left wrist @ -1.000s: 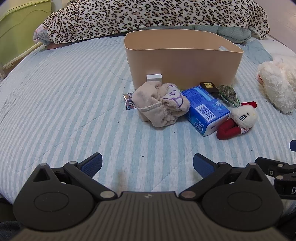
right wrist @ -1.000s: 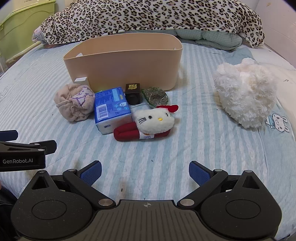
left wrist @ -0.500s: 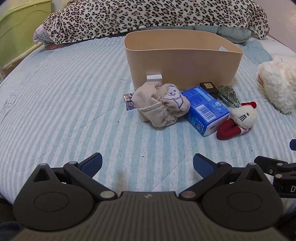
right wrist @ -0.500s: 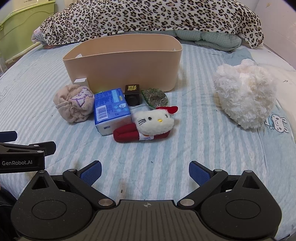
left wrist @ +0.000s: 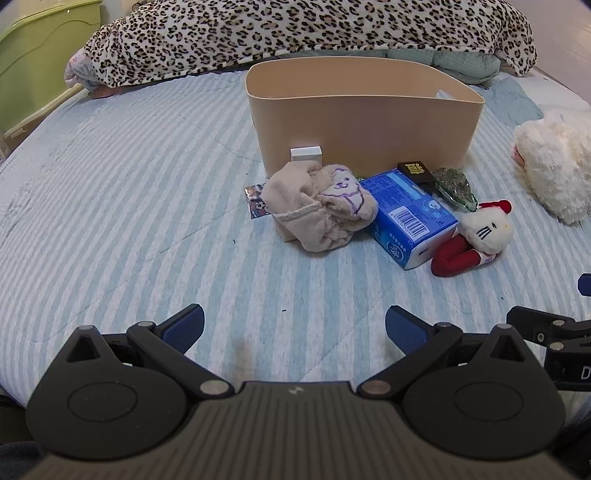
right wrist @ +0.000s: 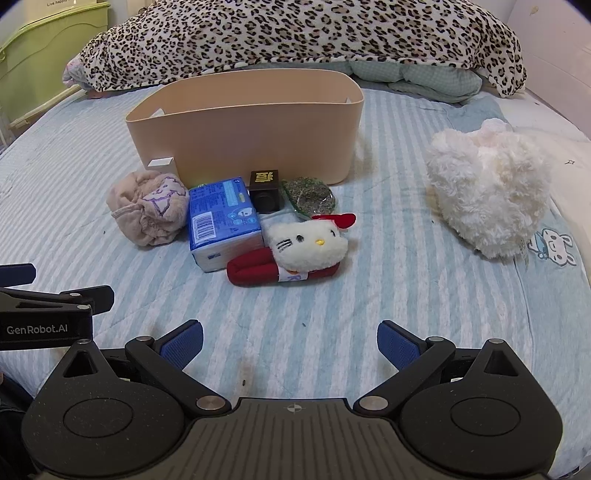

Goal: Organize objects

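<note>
1. Bedding is carrying everything here: a striped blue-and-white bed cover (right wrist: 369, 295) is lying under all the objects, with a leopard-print blanket (right wrist: 295, 33) bunched along the far side.
2. A beige storage bin (right wrist: 251, 140) is standing upright in the middle of the bed, its inside hidden from both views.
3. A small white box (right wrist: 160, 163) is leaning against the bin's front wall near its left corner.
4. A balled-up beige cloth with a purple drawing (right wrist: 149, 210) is lying just in front of that box, touching a blue tissue pack (right wrist: 221, 221) on its right.
5. A small dark box with gold print (right wrist: 264, 190) is sitting behind the tissue pack, near the bin's wall, and a green foil packet (right wrist: 310, 194) is lying just beside it.
6. A Hello Kitty plush (right wrist: 295, 251) is resting in front of the tissue pack, nearest the grippers.
7. A small picture card (left wrist: 255, 201) is peeking out from behind the cloth's left side.
8. A fluffy white plush (right wrist: 487, 195) is lying well apart on the right.
9. The left hand-held gripper (left wrist: 294, 326) is hovering over bare cover with jaws spread wide and nothing between them.
10. The right hand-held gripper (right wrist: 290, 341) is hovering likewise, jaws spread and holding nothing, just beside the left one.
</note>
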`<state>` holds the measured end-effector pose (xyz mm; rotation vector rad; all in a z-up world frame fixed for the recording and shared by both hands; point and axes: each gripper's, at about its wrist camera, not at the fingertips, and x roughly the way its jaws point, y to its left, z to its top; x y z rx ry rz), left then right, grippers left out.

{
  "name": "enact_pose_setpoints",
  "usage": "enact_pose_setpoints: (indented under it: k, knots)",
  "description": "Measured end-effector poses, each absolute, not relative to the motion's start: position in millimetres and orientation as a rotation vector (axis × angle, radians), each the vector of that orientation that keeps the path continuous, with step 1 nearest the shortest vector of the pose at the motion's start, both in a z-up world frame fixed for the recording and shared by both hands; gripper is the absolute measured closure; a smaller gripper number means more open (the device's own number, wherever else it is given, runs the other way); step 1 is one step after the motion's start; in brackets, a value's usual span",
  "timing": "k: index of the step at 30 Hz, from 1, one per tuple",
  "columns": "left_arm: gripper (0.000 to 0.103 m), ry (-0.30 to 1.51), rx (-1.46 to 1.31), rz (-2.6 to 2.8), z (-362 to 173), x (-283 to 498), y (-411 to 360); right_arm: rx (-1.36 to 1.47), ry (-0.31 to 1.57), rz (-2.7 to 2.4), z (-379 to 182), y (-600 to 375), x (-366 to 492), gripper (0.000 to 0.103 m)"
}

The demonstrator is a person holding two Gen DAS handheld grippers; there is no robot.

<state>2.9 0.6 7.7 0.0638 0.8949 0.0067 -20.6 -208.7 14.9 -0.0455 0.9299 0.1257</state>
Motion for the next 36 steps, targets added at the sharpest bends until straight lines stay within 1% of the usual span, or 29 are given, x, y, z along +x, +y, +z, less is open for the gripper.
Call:
enact_pose_setpoints:
  k: [11, 20, 27, 31, 36]
  knots:
    - [0.0, 0.875, 0.043, 0.023, 16, 12, 0, -0.005, 0.923, 0.116, 17, -213, -11, 0.001]
    - [0.0, 0.872, 0.037, 0.038, 24, 41, 7, -0.05, 0.898, 0.109, 18, -204, 7, 0.001]
    - [0.0, 0.927, 0.048, 0.036, 9, 76, 7, -0.147, 0.854, 0.105, 17, -195, 27, 0.001]
    - [0.0, 0.964, 0.05, 0.041, -6, 96, 8, -0.173, 0.904, 0.104, 4, -196, 42, 0.001]
    - [0.0, 0.921, 0.092, 0.045, -10, 119, 3, -0.138, 0.941, 0.106, -6, -202, 54, 0.001]
